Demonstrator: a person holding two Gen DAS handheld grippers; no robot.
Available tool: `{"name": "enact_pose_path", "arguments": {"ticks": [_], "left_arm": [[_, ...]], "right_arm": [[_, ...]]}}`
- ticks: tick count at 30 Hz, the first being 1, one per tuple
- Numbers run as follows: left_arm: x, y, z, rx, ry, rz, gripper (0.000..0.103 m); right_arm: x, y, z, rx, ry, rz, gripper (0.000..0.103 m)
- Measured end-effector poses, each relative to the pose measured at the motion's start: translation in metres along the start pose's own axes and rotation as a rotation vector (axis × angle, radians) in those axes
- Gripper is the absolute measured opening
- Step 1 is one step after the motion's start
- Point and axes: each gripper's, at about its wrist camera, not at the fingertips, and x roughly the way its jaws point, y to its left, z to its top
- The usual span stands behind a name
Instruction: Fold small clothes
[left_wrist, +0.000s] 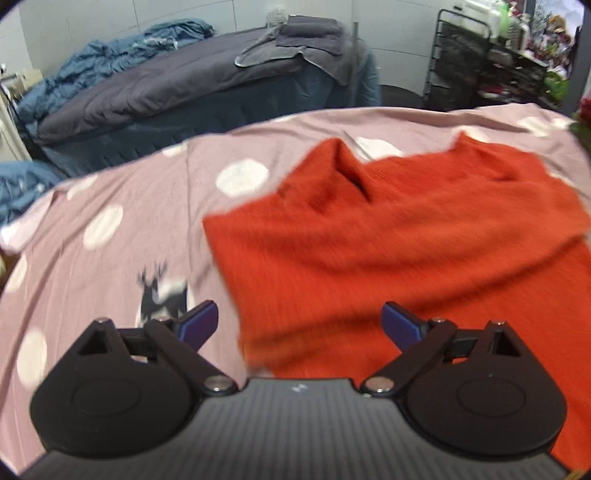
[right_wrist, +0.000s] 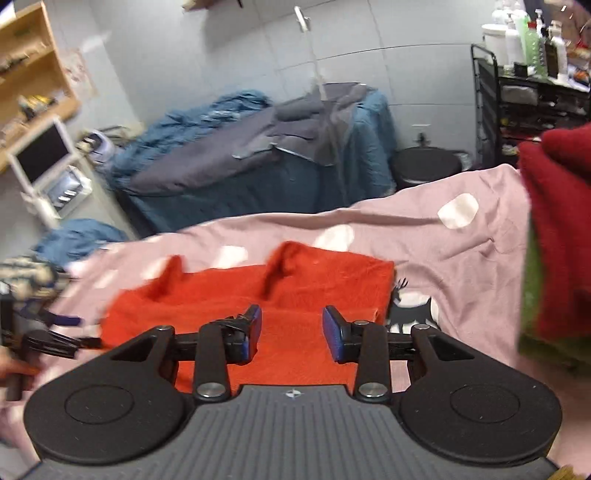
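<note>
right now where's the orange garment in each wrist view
Left wrist view: the orange garment fills the centre and right, running under the open left gripper.
Right wrist view: it lies centre-left, beyond the open right gripper.
Shared landmark: the black reindeer print on the pink spotted sheet, beside the garment's edge.

I see a bed covered with a pink sheet (left_wrist: 122, 206) printed with white dots and a black deer. On it an orange-red knit garment (left_wrist: 388, 251) lies spread, rumpled along its far edge. At the right edge, a dark red and green fabric pile (right_wrist: 554, 251).
</note>
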Motion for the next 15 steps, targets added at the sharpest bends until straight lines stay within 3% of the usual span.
{"name": "enact_pose_path", "arguments": {"ticks": [4,9,11,15], "left_arm": [[-0.043,-0.001,-0.046,-0.046,0.076,-0.066,0.097],[-0.088,-0.020,-0.111,-0.028,0.167,-0.107,0.095],[-0.095,-0.032,-0.133,0.007,0.231,-0.129,0.089],[-0.095,-0.043,-0.165,-0.015,0.290,-0.133,0.088]], "right_arm": [[-0.063,0.011,-0.011,-0.037,0.085,0.042,0.064],[-0.130,0.041,-0.060,-0.146,0.278,-0.025,0.064],[-0.134,0.053,-0.089,-0.185,0.371,-0.070,0.064],[-0.108,0.065,-0.143,-0.178,0.437,-0.116,0.064]]}}
